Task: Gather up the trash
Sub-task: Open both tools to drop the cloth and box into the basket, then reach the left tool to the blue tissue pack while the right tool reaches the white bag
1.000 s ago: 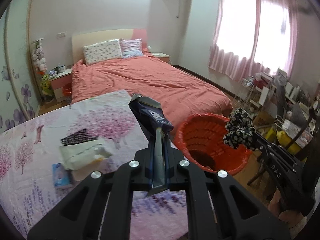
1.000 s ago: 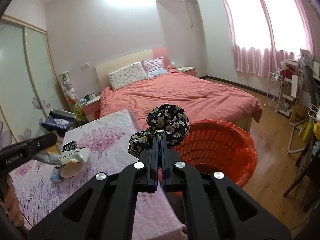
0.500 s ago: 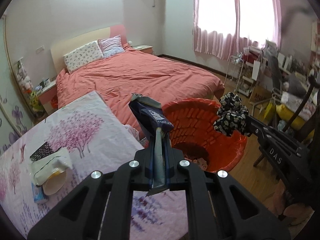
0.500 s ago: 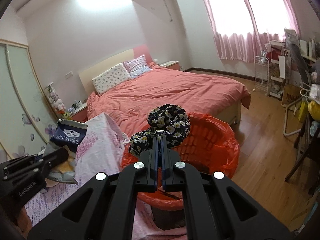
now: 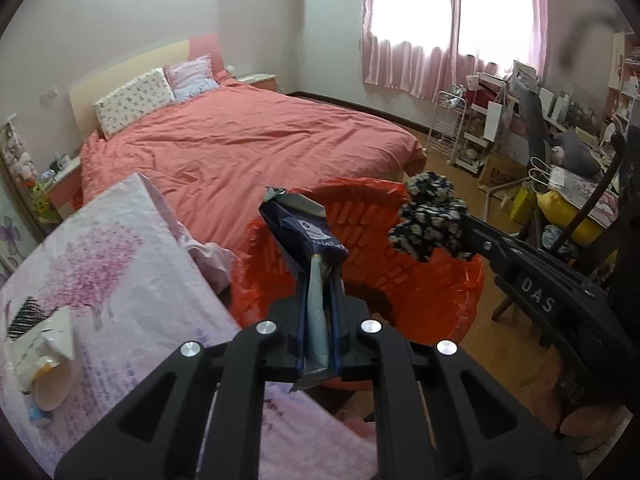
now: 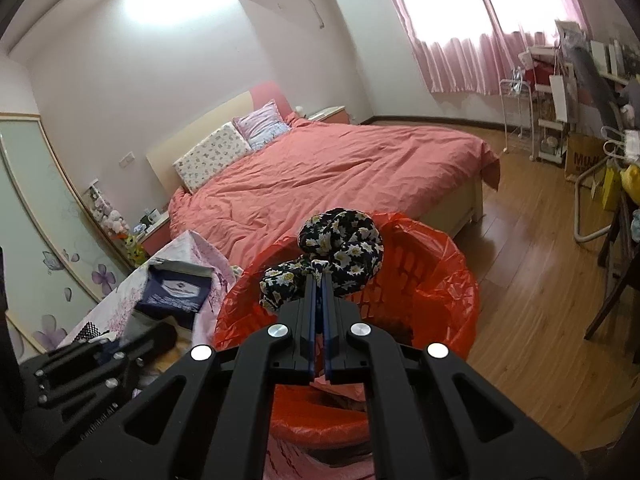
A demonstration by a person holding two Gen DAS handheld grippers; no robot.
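Note:
A dark blue snack packet stands upright between the pads of my left gripper. The jaws are opening, and the packet is still pinched between them. It hangs over the near rim of the round bin lined with a red bag. My right gripper is shut on a bunched black cloth with white flowers, held above the same bin. In the left wrist view that cloth sits over the bin's far right rim. The right wrist view shows the packet at the left.
A table under a pink blossom cloth lies to the left and carries a paper cup and crumpled wrappers. A bed with a coral cover stands behind the bin. Chairs and a cluttered desk crowd the right, beside wooden floor.
Both grippers have travelled from the table side to above the red bin and dipped lower, carrying the packet and the cloth. The gap between the left pads has widened slightly.

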